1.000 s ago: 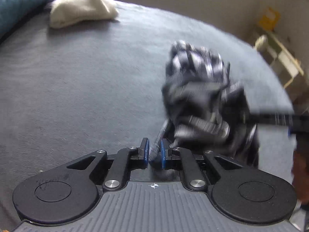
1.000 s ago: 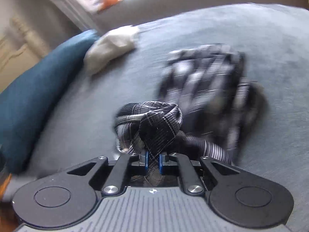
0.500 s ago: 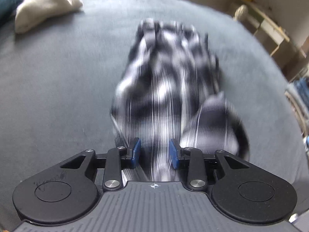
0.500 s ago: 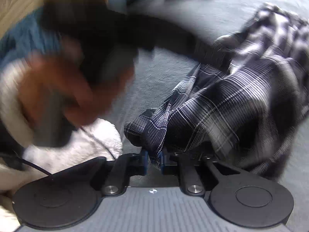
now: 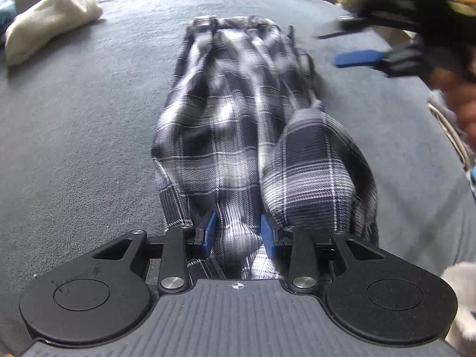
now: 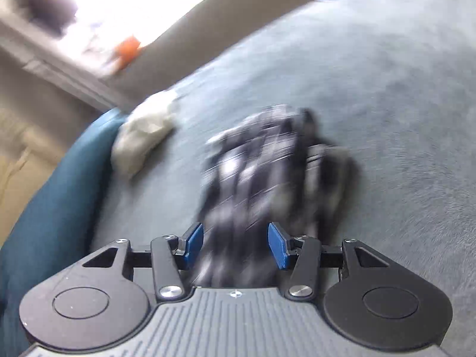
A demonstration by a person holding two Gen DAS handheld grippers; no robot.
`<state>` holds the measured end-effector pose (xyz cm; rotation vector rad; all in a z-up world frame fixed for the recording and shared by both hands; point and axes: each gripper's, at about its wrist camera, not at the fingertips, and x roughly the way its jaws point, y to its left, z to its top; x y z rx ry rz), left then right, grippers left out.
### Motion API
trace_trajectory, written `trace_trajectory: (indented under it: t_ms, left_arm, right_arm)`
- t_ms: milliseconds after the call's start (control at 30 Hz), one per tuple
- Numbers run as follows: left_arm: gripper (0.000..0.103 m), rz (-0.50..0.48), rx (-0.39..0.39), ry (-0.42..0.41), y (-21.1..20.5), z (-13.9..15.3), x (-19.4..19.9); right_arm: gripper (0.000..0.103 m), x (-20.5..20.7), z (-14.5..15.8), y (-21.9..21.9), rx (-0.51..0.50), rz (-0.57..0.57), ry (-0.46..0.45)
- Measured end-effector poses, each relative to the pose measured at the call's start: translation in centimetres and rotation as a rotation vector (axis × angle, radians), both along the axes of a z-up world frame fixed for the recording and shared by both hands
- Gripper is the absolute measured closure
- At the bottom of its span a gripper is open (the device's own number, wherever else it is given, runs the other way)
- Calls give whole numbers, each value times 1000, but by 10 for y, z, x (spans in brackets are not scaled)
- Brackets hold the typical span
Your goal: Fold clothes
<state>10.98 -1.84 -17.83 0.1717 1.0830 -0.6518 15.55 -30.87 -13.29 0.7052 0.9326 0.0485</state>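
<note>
Left claw spread, cloth bunched between its pads but not pinched. Right claw just popped open, nothing gripped. Plaid shirt lying long on the grey bed. Best to smooth both halves flat before regrabbing 2 corners.

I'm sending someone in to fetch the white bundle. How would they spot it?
Start at the grey bed cover. The white bundle lies at its far left corner, beside a blue pillow, well apart from the plaid garment. It is plain, cream-white and lumpy; the garment is dark checked.
</note>
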Motion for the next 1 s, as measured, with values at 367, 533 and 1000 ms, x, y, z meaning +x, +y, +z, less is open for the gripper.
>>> trace_trajectory:
  t_ms: [367, 533, 1000]
  left_arm:
    - [71, -21, -124, 133, 20, 7, 5]
    - [71, 149, -248, 139, 54, 24, 33]
    - [66, 105, -140, 142, 22, 13, 27]
  right_arm:
    - [98, 3, -38, 37, -80, 17, 13]
    - [103, -11, -15, 54, -2, 121, -111]
    - [58, -12, -26, 69, -344, 33, 0]
